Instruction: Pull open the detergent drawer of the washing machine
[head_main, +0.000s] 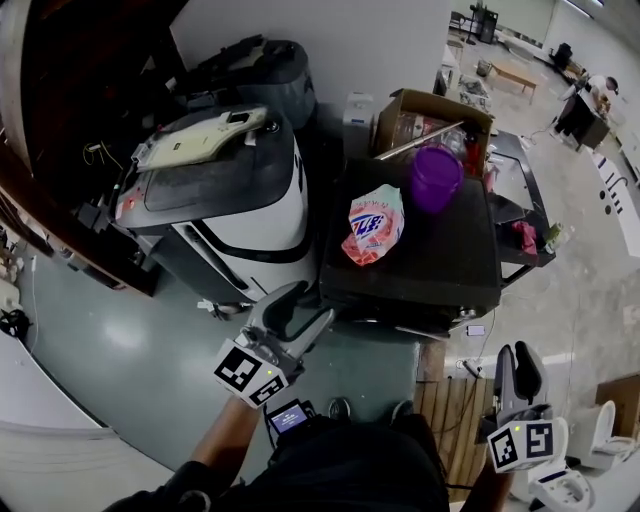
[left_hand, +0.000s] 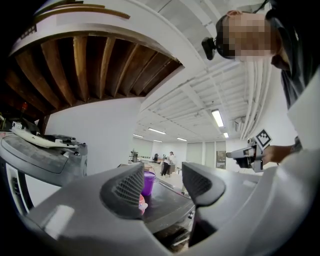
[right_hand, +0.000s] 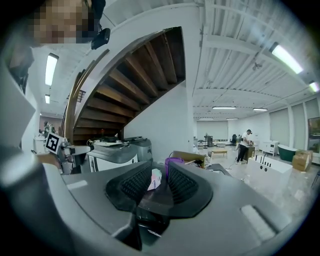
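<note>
The washing machine (head_main: 235, 200) stands at the left, white with a dark lid and a cream panel (head_main: 200, 140) lying on top; I cannot make out its detergent drawer. My left gripper (head_main: 308, 303) hovers near the machine's lower right corner, apart from it, open with nothing between its pads. The left gripper view looks over the jaws (left_hand: 162, 182), with the machine (left_hand: 40, 155) at its left edge. My right gripper (head_main: 518, 352) hangs low at the right, far from the machine. Its jaws (right_hand: 160, 182) stand a narrow gap apart and hold nothing. The machine (right_hand: 112, 155) also appears left of them.
Right of the machine is a black cart (head_main: 440, 270) carrying a pink detergent bag (head_main: 375, 225) and a purple cup (head_main: 437, 178), with a cardboard box (head_main: 430, 115) behind. A wooden pallet (head_main: 455, 420) lies on the floor. A dark wooden staircase (right_hand: 135, 75) rises behind.
</note>
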